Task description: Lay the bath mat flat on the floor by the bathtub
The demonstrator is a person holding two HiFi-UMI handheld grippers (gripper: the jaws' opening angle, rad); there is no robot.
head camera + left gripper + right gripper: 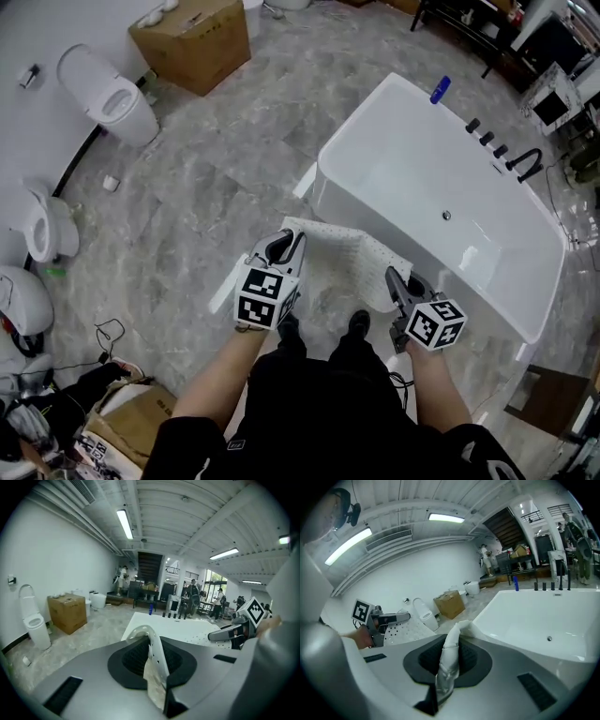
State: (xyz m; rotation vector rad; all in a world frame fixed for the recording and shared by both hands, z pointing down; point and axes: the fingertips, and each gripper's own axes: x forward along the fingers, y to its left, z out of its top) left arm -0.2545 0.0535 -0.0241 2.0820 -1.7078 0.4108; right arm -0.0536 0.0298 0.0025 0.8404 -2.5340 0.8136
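Above the marble floor point(187, 187), just beside the white bathtub point(441, 187): perforated bath mat point(347, 258), off the ground, sagging between two grips. Probably light, limp and rubbery; prone to folding. Best gripped at opposite end edges and pulled taut. Left gripper point(284, 246) and right gripper point(398, 284): jaws closed on mat edges.

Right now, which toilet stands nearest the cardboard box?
The toilet at the head view's top left, beside the cardboard box; the others stand farther away.
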